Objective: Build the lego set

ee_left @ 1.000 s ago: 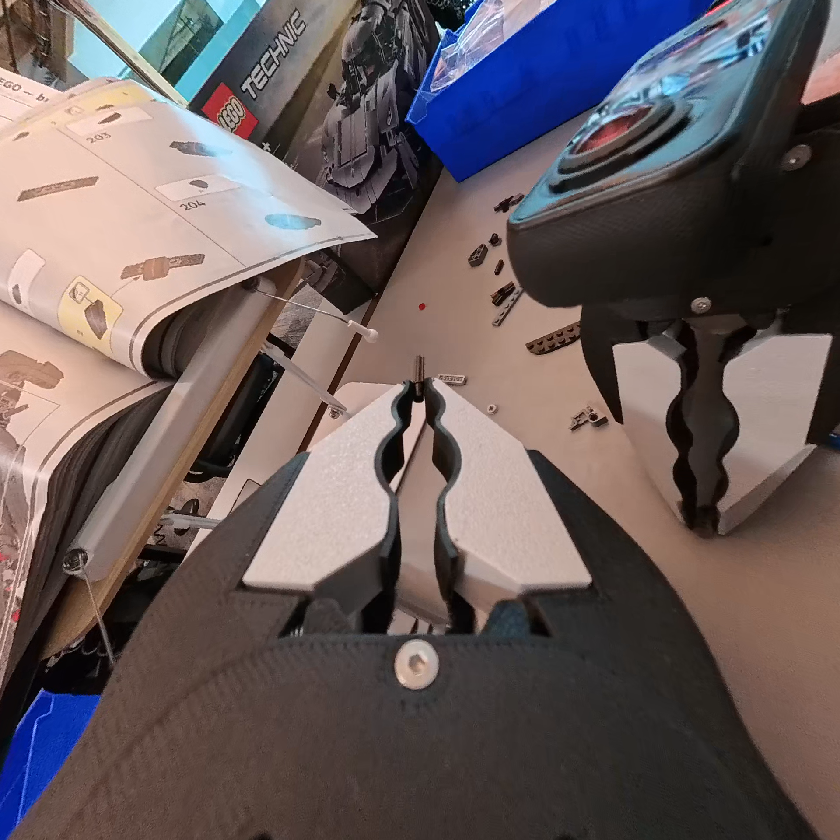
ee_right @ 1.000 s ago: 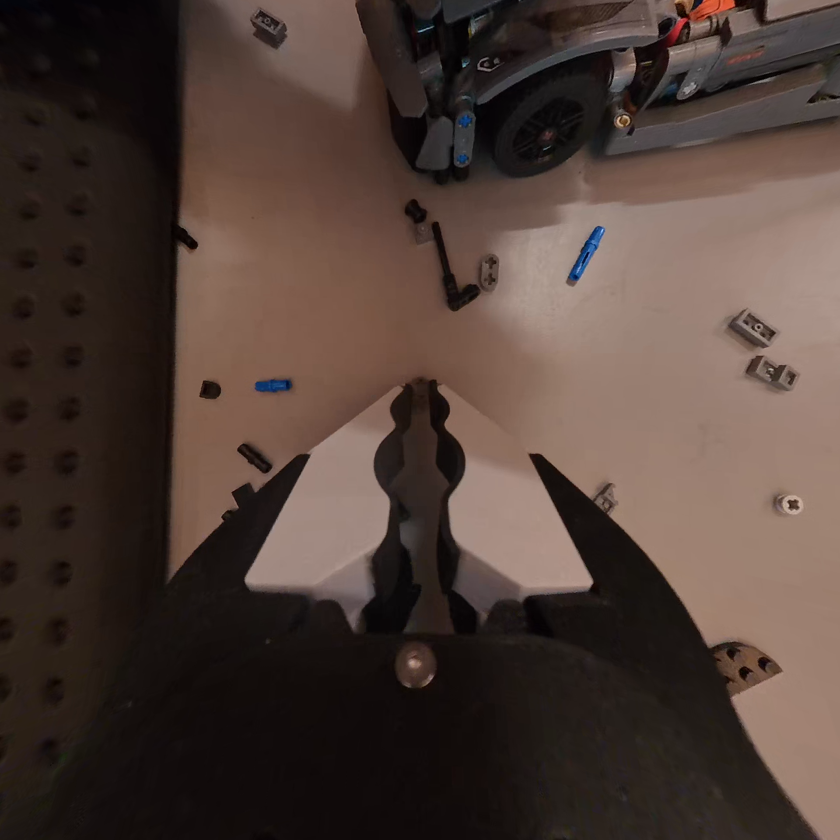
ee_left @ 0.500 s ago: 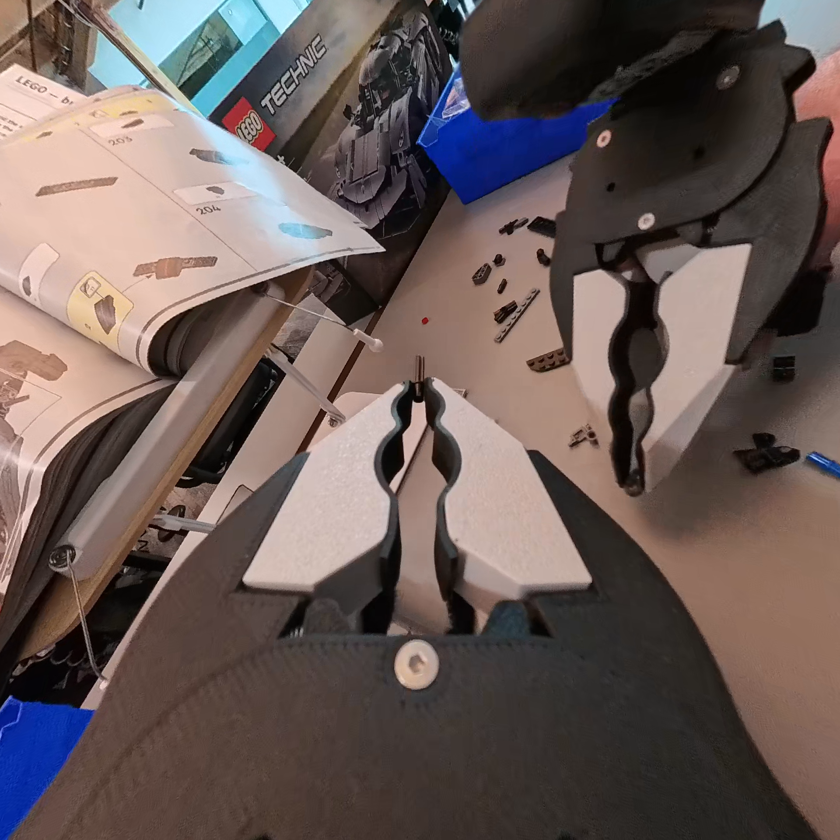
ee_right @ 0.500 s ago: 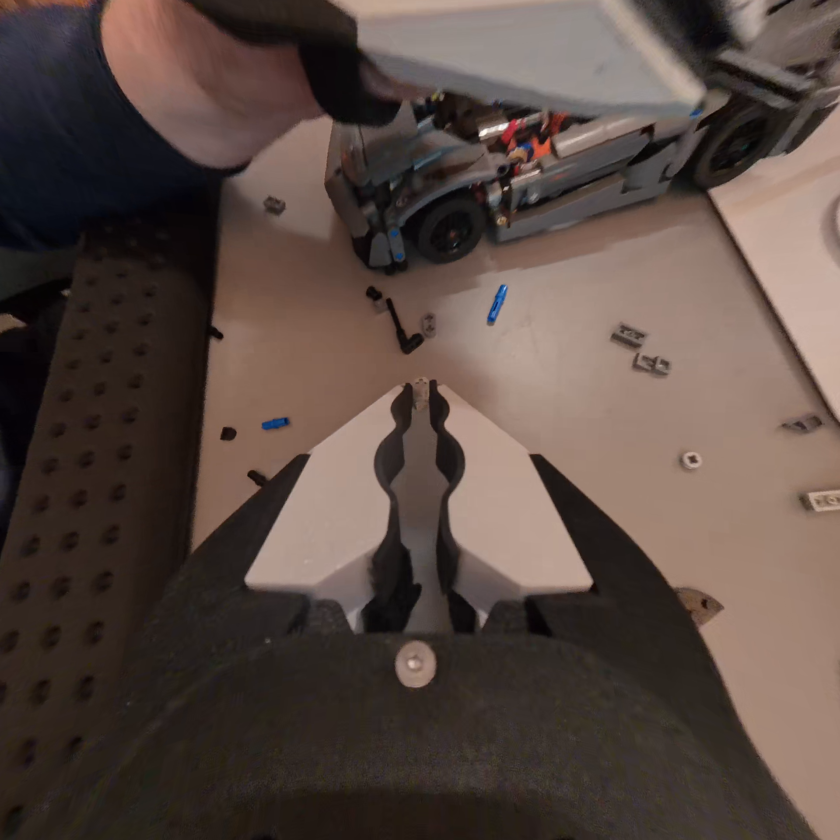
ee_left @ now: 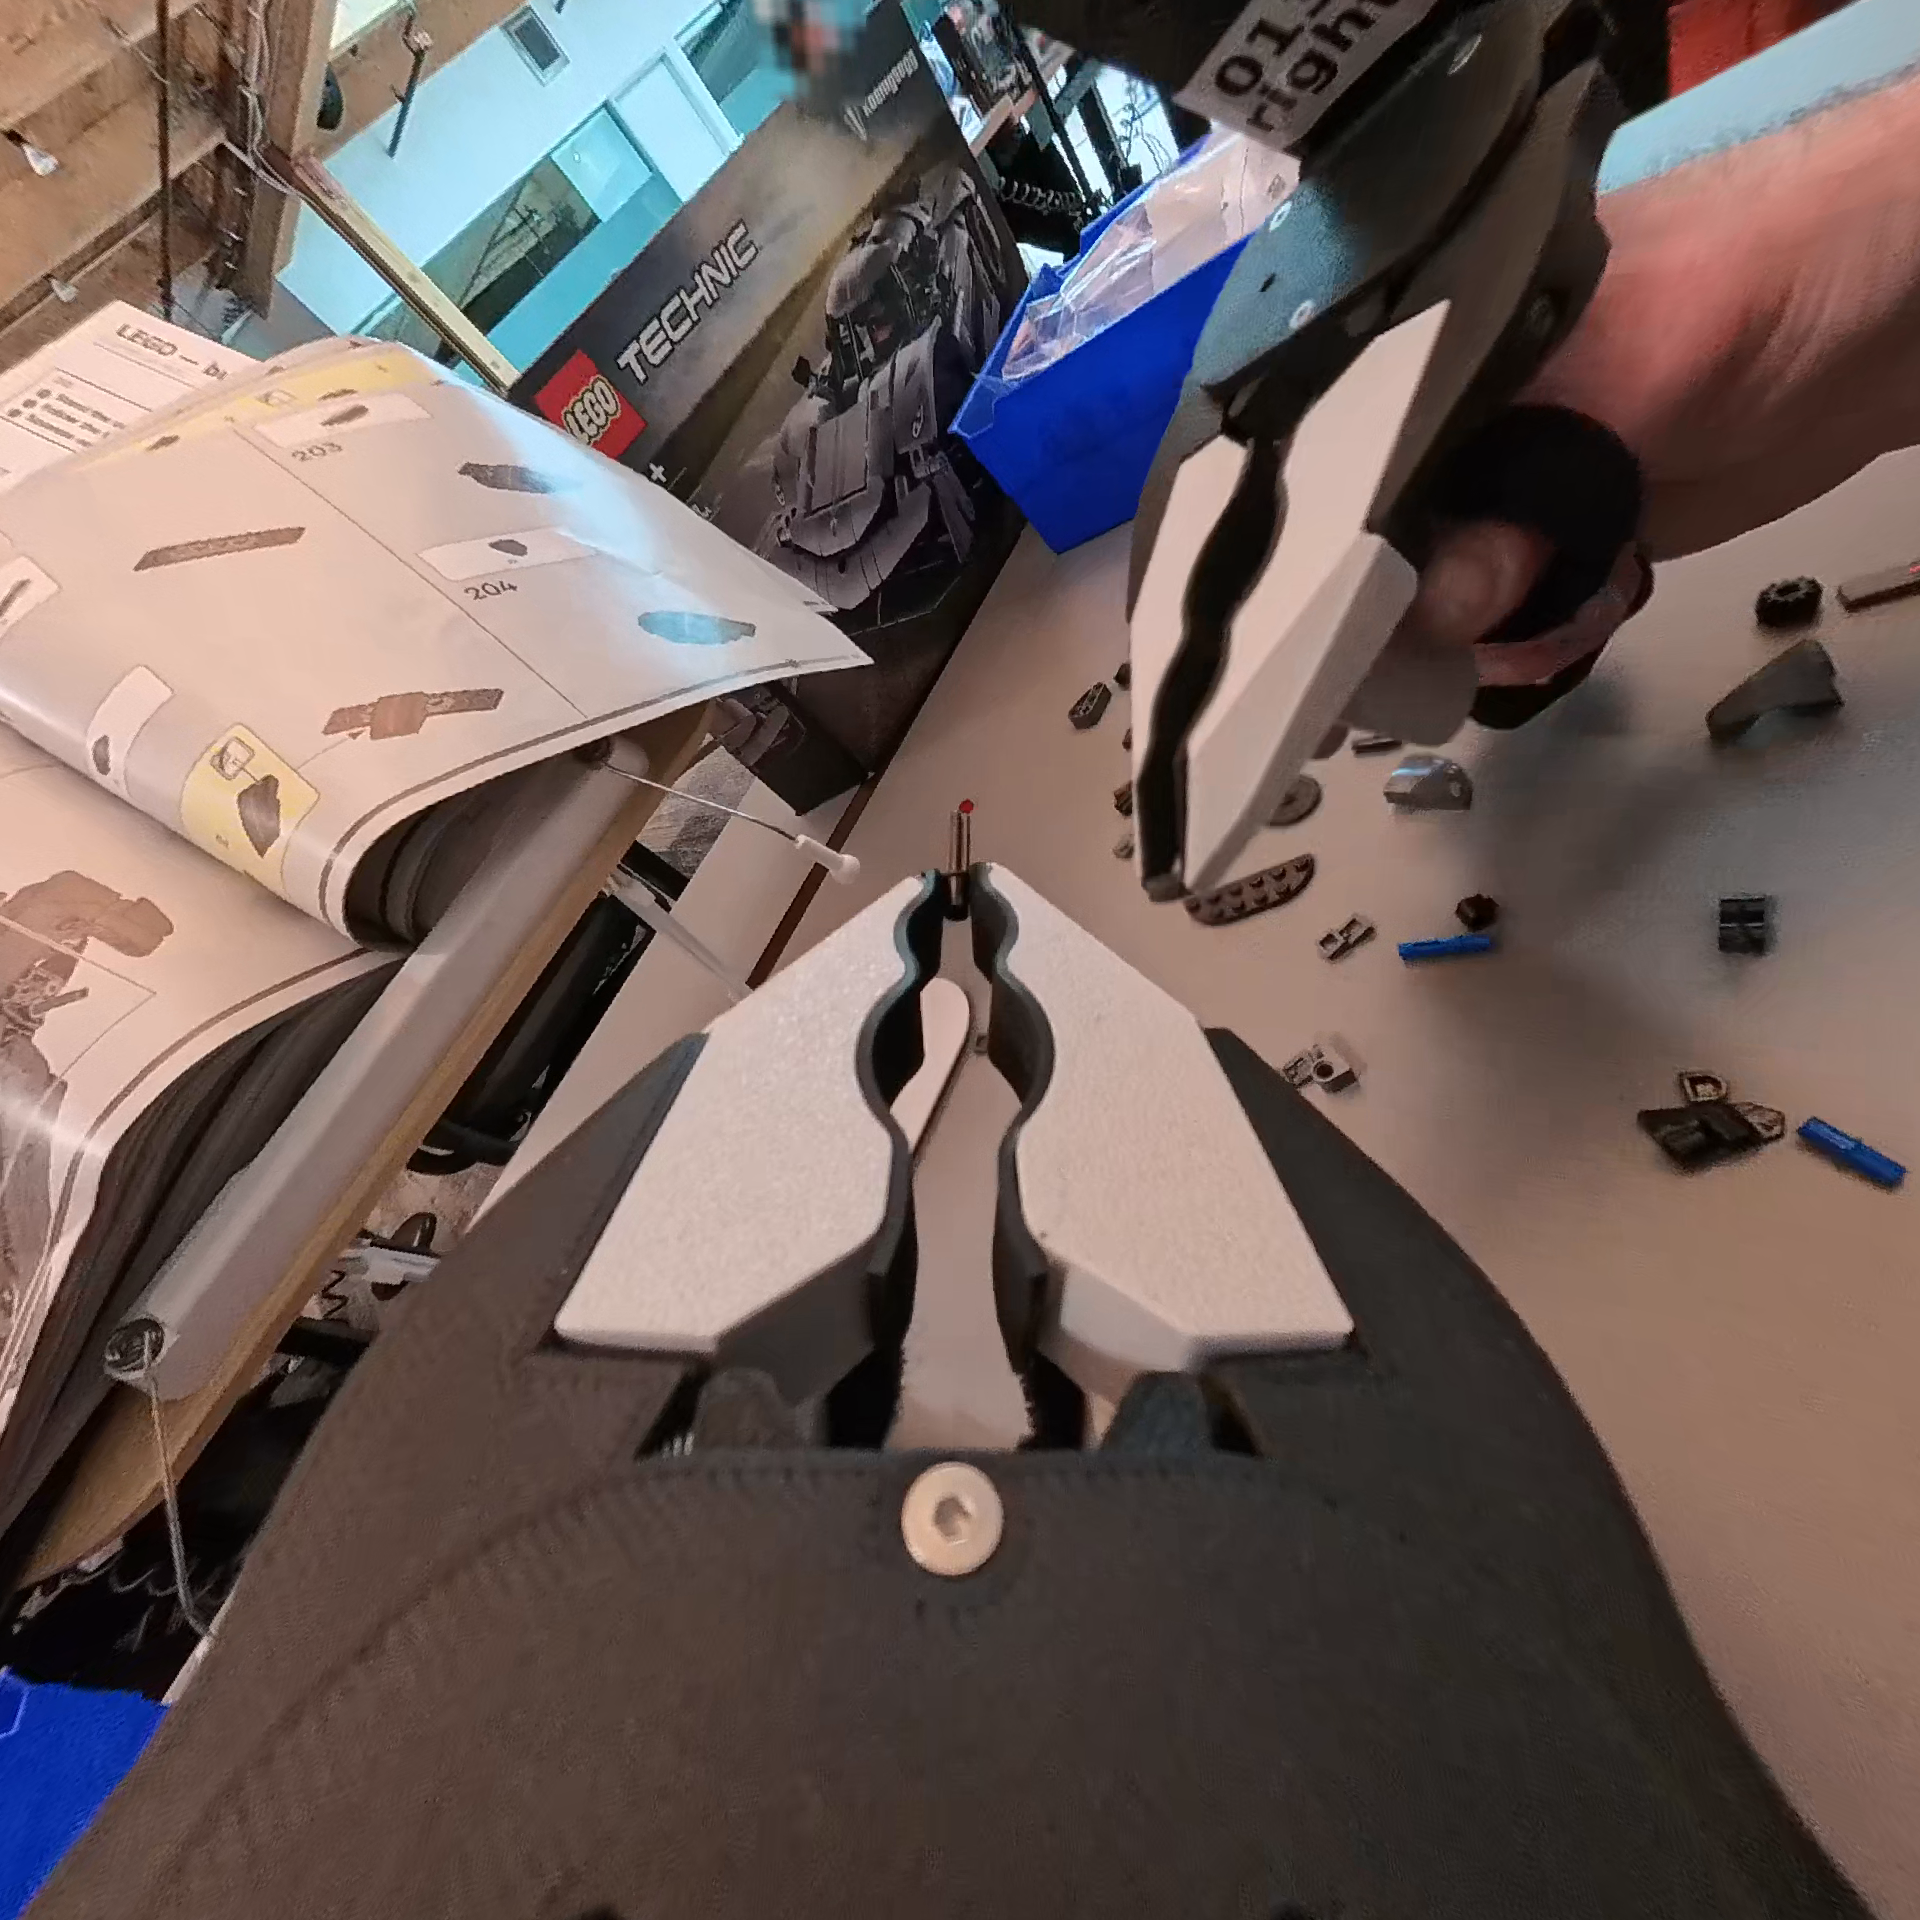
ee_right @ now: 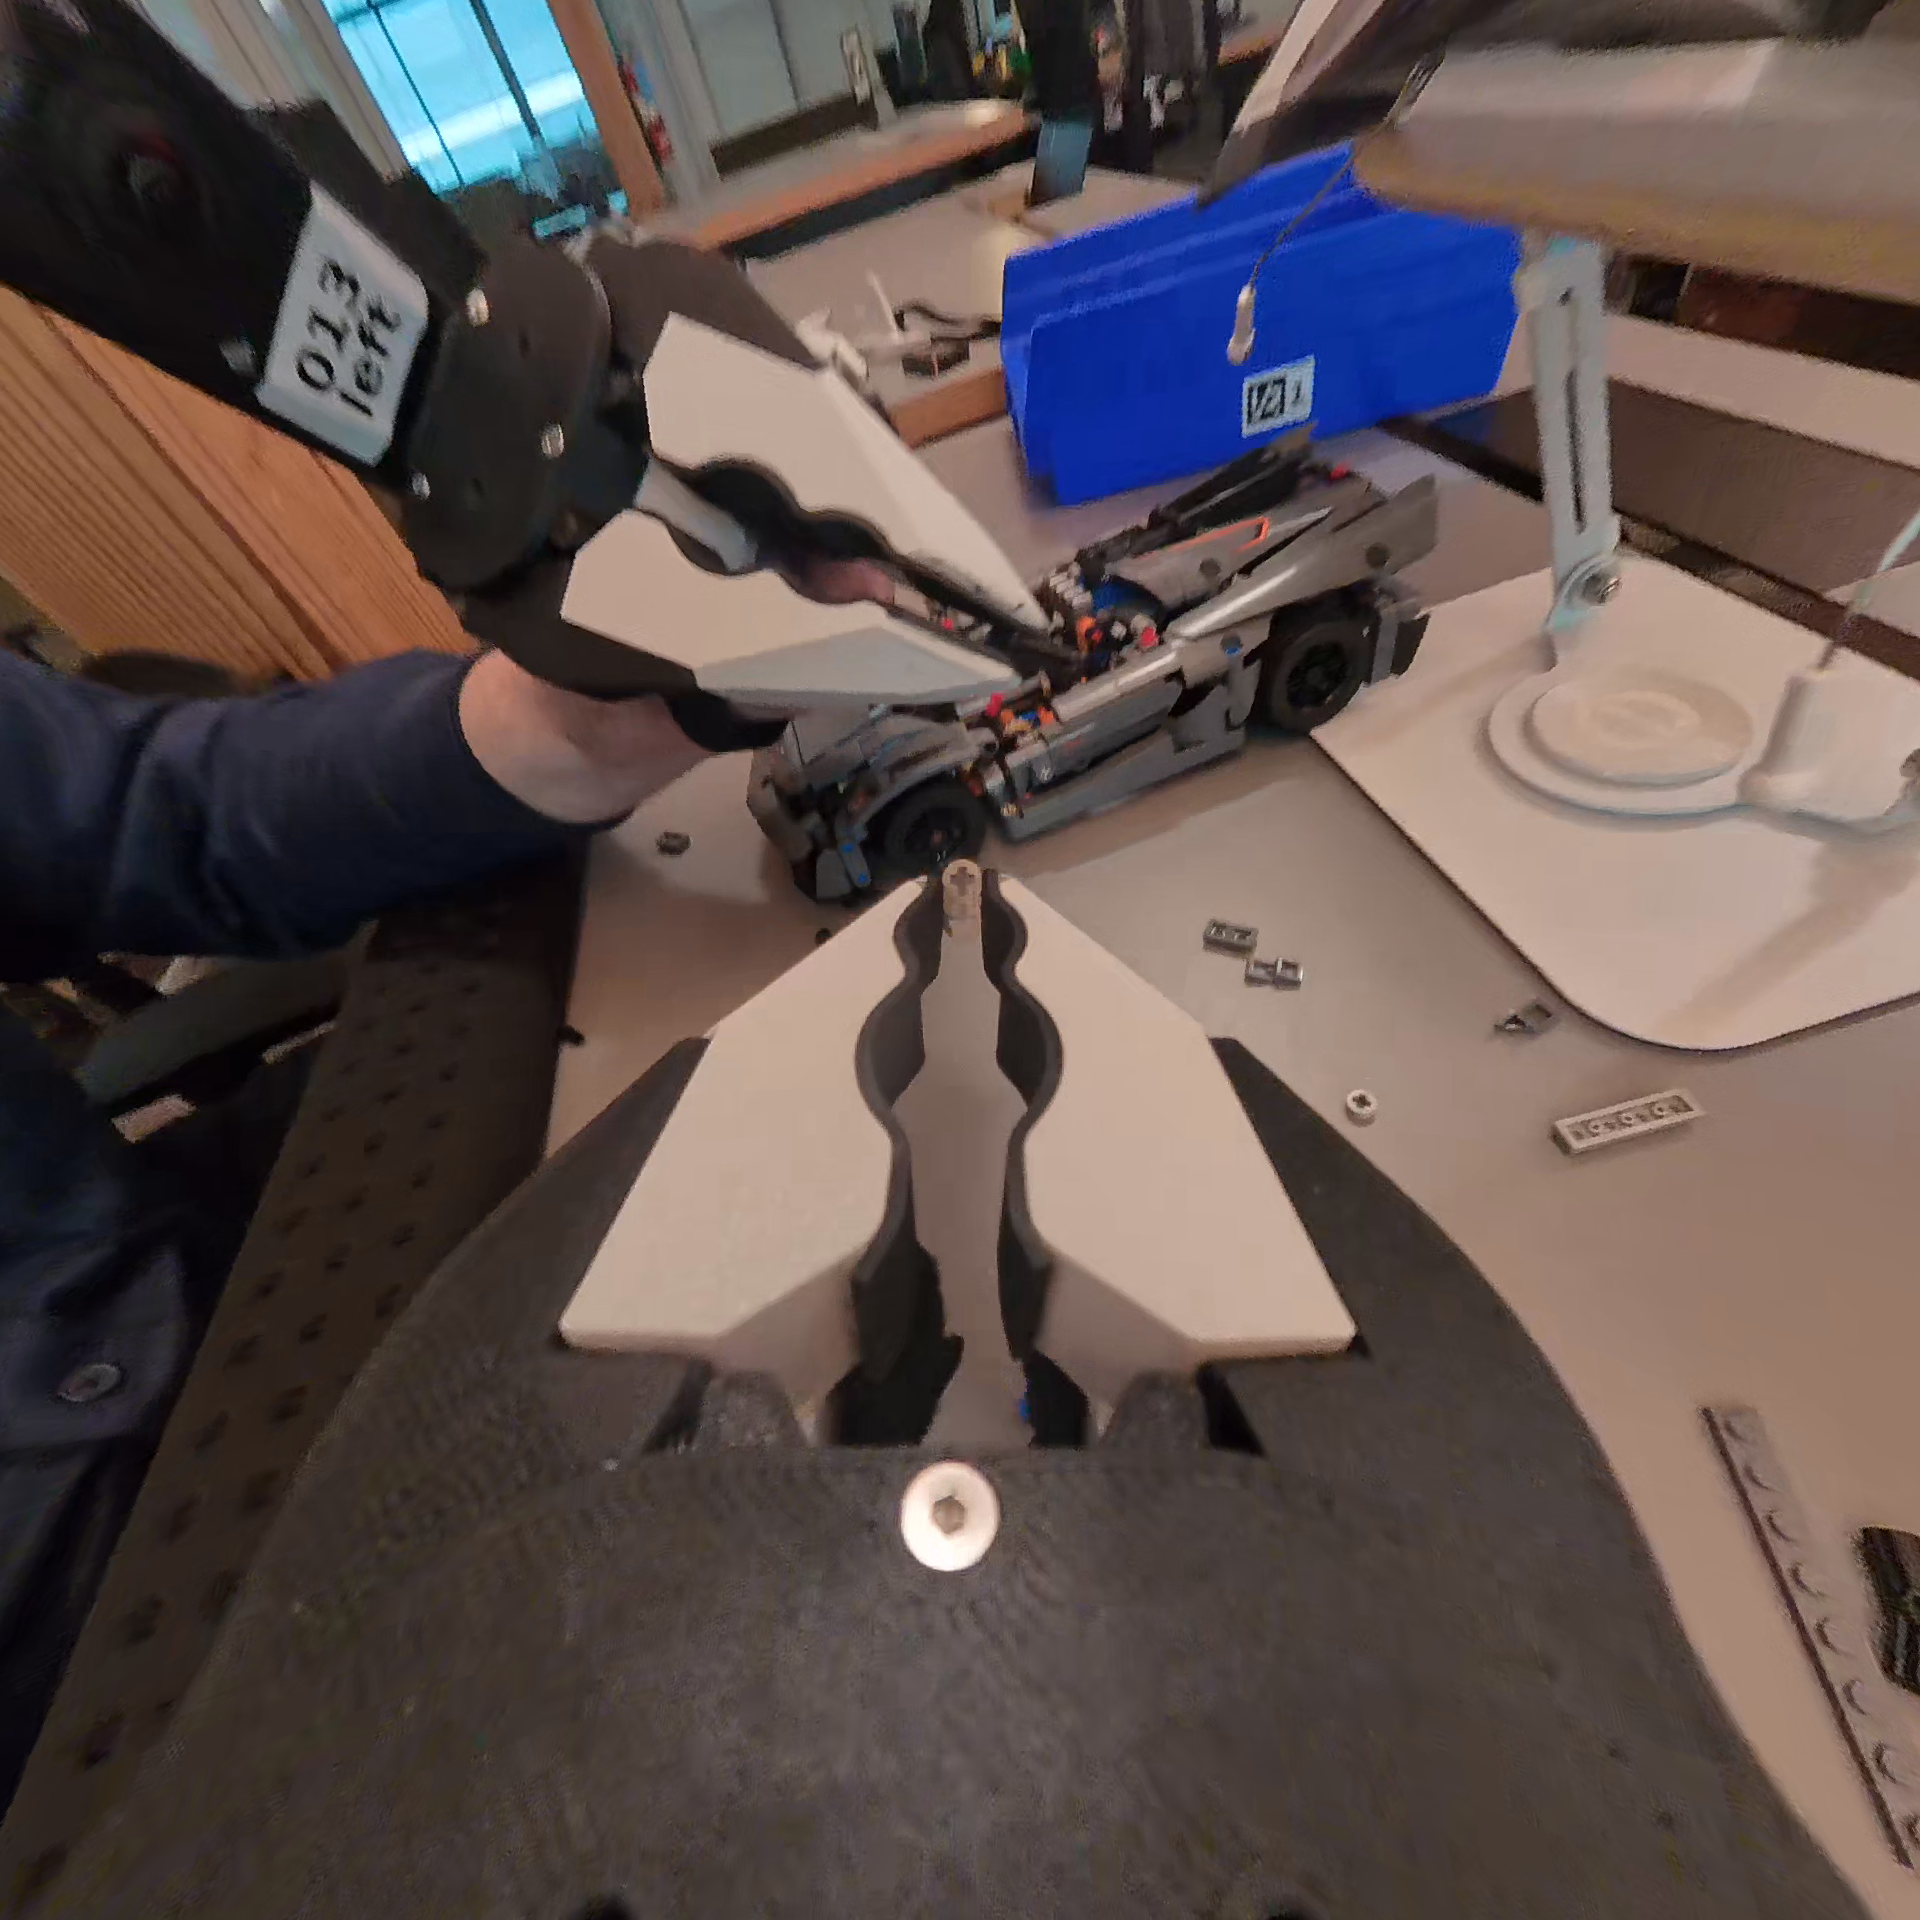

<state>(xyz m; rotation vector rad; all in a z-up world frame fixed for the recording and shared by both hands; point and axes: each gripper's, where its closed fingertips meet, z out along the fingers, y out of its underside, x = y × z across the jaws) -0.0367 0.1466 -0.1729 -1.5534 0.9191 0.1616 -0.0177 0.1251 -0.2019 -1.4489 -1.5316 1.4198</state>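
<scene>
Left gripper clamped on thin dark pin, frame centre. Right gripper pinched on small pale grey piece, centre. Grey lego car just above, mid-frame, on table.

The left tongs are pinched tight on a thin dark pin. The right tongs are squeezed on a small pale piece, held up in the air.
</scene>
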